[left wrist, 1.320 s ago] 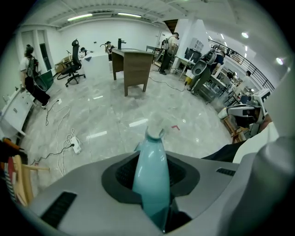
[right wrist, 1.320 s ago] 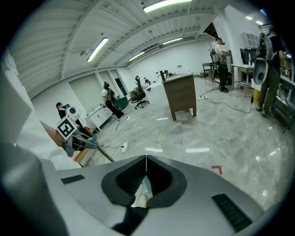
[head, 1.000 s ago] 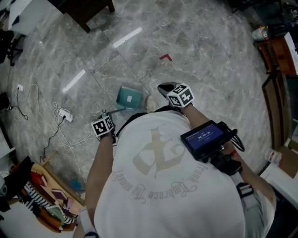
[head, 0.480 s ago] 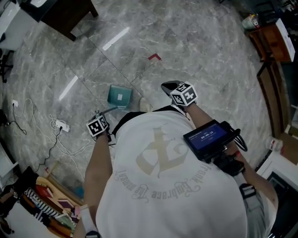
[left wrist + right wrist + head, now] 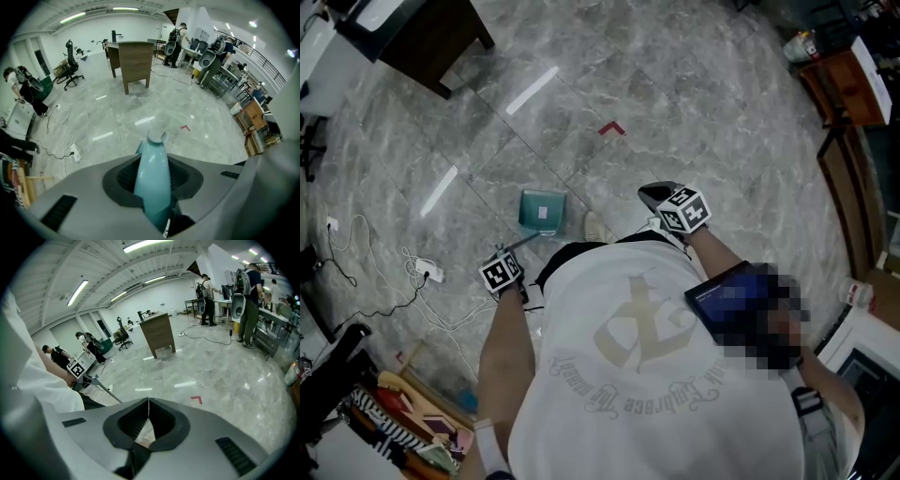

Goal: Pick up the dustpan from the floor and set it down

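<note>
Over the floor, left gripper jaws pinch the dustpan handle; right gripper jaws pressed together

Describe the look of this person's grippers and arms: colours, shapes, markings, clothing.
The left gripper and right gripper are grey moulded shells with black ribbed pads. Each carries a white cube bearing black square markers. The person wears a white short-sleeved T-shirt.
</note>
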